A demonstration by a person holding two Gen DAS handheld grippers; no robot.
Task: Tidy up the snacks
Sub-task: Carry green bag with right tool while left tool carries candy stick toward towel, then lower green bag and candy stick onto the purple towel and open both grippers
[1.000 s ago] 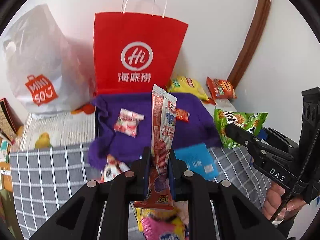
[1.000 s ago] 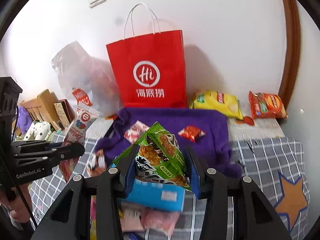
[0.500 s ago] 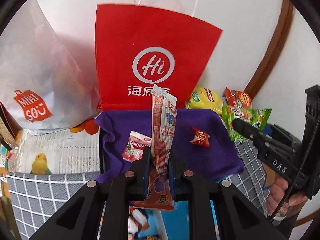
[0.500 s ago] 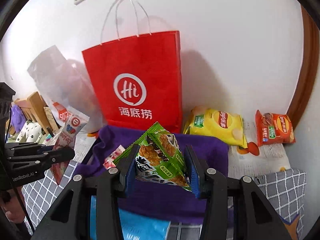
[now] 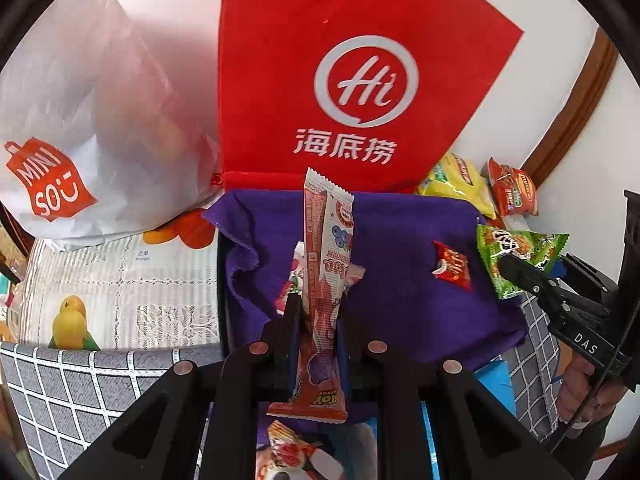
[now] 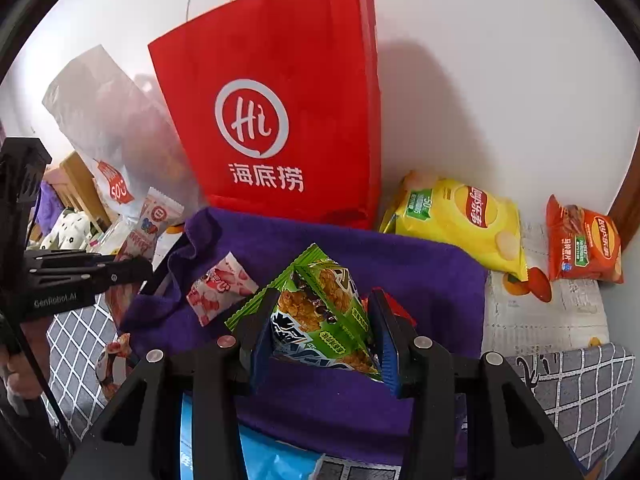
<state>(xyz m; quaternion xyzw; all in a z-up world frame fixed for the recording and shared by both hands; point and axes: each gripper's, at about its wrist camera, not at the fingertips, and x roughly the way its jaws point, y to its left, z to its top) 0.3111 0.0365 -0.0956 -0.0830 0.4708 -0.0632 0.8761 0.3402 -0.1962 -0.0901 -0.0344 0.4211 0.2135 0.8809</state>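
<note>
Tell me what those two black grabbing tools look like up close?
Both are matte black plastic with angular, cut-out frames and round silver bolts. The left gripper reads GenRobot.AI on its side; the right gripper reads DAS. The jaws carry blue pads. A thin black cable runs by each handle, gripped by a bare hand.

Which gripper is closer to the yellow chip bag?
Right. The right gripper, holding the green snack, is over the purple cloth just left of the yellow chip bag. The left gripper is across the cloth, farther away.
</note>
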